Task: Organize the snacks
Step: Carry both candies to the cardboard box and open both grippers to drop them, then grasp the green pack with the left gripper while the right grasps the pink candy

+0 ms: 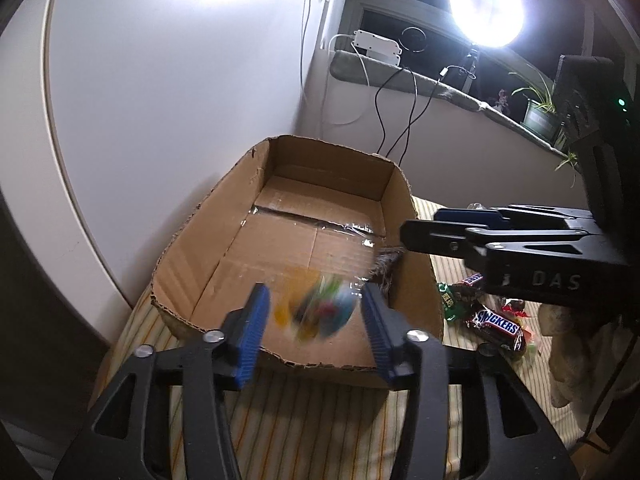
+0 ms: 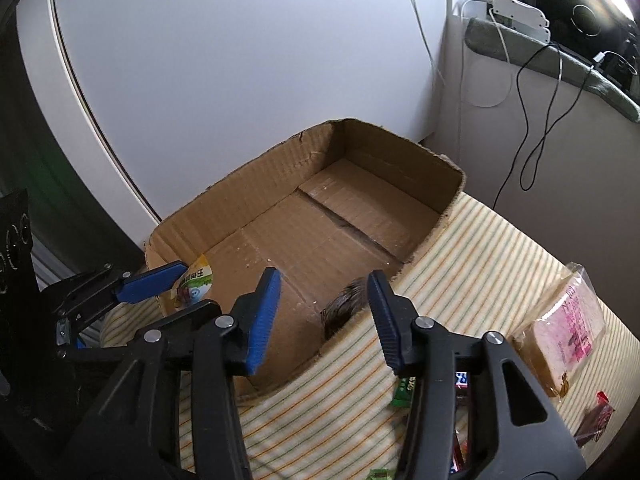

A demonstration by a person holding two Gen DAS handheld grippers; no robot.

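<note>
An open cardboard box (image 1: 200, 256) (image 2: 280, 160) stands on a striped cloth. My left gripper (image 1: 316, 312) is open over the box's near end; a small colourful jelly cup (image 1: 320, 308), motion-blurred, is between its fingers without touching them, dropping into the box. It also shows in the right wrist view (image 2: 194, 282) beside the left gripper's blue fingertips (image 2: 154, 280). My right gripper (image 2: 324, 316) is open and empty over the box's near right wall. In the left wrist view it (image 1: 424, 226) reaches in from the right. A dark fuzzy item (image 2: 344, 308) (image 1: 386, 266) lies in the box corner.
Loose snacks lie on the striped cloth (image 2: 500, 248) right of the box: Snickers bars (image 1: 496, 326), a green pack (image 1: 450, 300), a wrapped pink-labelled cake (image 2: 560, 332). A white wall stands behind the box. A windowsill with cables, a power strip (image 1: 376, 46) and a bright lamp (image 1: 486, 8) is at back right.
</note>
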